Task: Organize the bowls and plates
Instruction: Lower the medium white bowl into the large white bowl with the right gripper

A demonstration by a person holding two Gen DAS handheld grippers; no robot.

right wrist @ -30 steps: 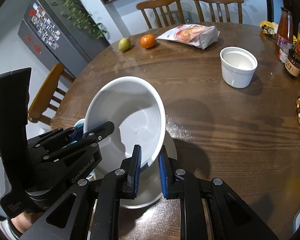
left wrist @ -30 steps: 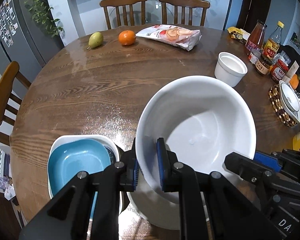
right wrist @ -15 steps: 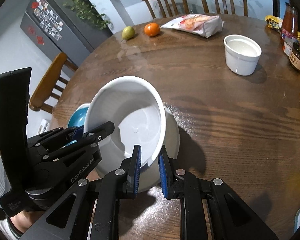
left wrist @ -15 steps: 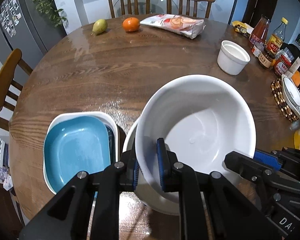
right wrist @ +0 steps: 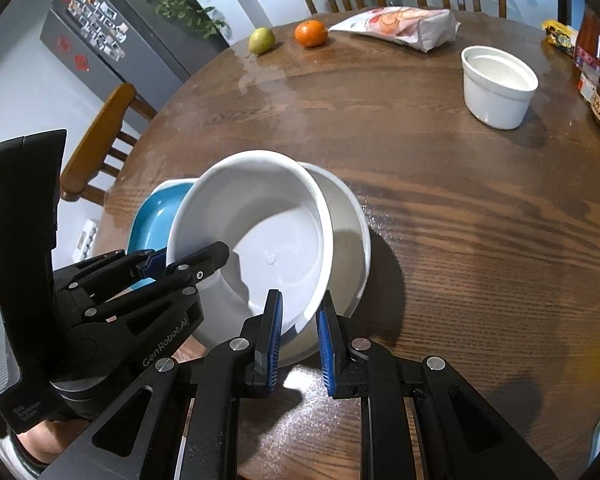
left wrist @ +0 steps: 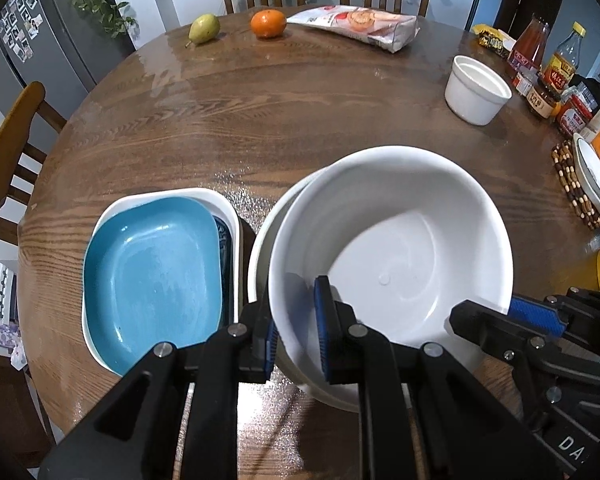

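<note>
1. The left tongs clamp the near-left rim of a glossy, round white bowl: one blue ribbed pad inside, one outside.
2. The right tongs clamp the same bowl's near-right rim likewise.
3. The bowl sits tilted in a second, wider white bowl on the round wood-grain desk.
4. Just left, a glazed blue square plate lies in a white rounded-square dish.
5. Farther right stands a white cylindrical ramekin; at the far edge lie a pear, an orange and a snack bag.
</note>
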